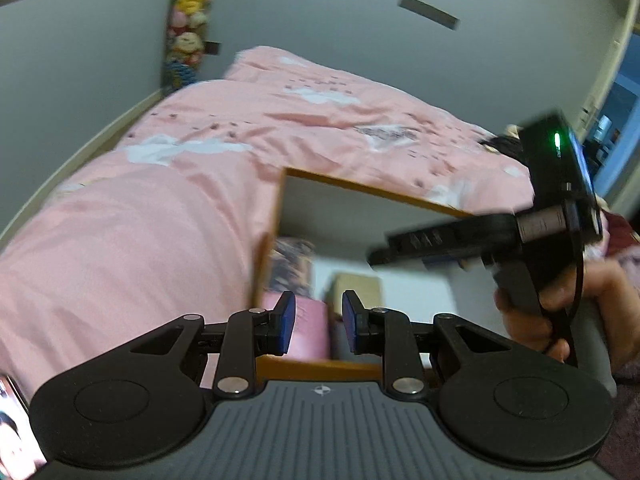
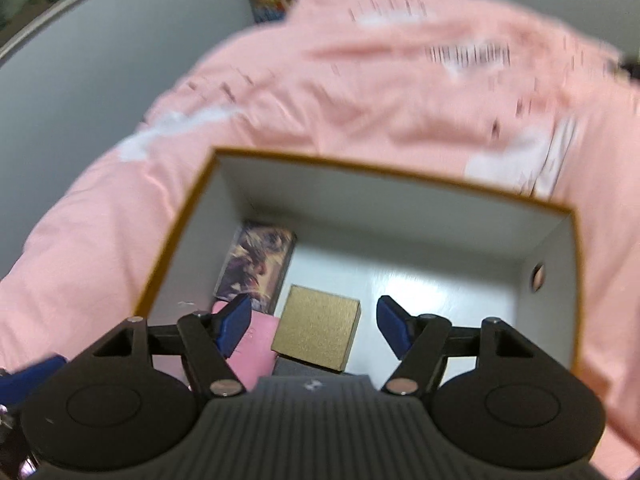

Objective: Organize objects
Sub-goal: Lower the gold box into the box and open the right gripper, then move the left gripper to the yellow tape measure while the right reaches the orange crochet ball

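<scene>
An open box with an orange rim point(image 2: 384, 172) and white inside lies on the pink bed. In it are a gold box point(image 2: 318, 332), a pink box point(image 2: 256, 344) and a patterned card box point(image 2: 256, 268). My right gripper point(image 2: 314, 326) is open and empty just above the gold box. My left gripper point(image 1: 319, 322) is open and empty over the box's near edge point(image 1: 320, 370), above the pink box point(image 1: 310, 330). The gold box point(image 1: 356, 290) and patterned box point(image 1: 290, 266) show there too. The right gripper's body point(image 1: 540, 220) hovers over the box's right side.
A pink duvet point(image 1: 160, 200) covers the bed around the box. Grey walls point(image 1: 80, 60) rise behind. A column of plush toys point(image 1: 188, 20) hangs in the corner. A photo point(image 1: 12, 432) lies at the lower left.
</scene>
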Demonstrator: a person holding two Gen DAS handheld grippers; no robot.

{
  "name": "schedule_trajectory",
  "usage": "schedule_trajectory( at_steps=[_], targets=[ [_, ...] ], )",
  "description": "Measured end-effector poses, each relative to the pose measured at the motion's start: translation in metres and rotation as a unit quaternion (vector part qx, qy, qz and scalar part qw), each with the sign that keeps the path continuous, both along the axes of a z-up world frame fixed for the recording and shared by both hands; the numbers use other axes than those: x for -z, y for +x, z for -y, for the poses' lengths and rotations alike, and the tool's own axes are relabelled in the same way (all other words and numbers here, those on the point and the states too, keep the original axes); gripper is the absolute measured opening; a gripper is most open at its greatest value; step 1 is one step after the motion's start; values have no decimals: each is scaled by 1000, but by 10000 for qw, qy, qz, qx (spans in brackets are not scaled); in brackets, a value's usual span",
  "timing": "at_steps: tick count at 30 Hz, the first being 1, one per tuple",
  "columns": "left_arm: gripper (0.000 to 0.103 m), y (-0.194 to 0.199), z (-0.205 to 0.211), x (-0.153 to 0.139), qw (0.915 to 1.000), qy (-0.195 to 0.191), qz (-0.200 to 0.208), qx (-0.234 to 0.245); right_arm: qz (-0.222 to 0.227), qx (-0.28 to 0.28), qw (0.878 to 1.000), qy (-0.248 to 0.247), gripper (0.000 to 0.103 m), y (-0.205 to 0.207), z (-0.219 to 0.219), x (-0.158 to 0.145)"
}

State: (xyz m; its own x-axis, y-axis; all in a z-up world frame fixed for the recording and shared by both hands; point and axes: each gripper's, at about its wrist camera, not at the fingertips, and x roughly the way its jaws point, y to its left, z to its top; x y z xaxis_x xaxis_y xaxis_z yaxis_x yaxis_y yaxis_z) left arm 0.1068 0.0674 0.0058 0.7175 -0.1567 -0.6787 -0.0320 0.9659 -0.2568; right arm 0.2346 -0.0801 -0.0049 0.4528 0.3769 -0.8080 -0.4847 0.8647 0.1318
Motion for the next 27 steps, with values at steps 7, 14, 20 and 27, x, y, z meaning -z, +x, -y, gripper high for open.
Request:
schedule_trajectory(
  at_steps=[7,14,20,27],
  targets=[
    [28,-23,31,13,9980,25,-244,584,769,-202,9966,233,73,-59,28,-23],
    [28,-41,39,24,9941,-57,-458,986,916,-82,9947,465,73,-111,61,-13],
    [28,-50,32,36,9899,-288,-759,1165,744,222,9959,462,57,-145,83,5],
    [28,-57,34,56,9827,-126,-1289,1326,257,109,9993,250,44,-178,94,29]
  ],
)
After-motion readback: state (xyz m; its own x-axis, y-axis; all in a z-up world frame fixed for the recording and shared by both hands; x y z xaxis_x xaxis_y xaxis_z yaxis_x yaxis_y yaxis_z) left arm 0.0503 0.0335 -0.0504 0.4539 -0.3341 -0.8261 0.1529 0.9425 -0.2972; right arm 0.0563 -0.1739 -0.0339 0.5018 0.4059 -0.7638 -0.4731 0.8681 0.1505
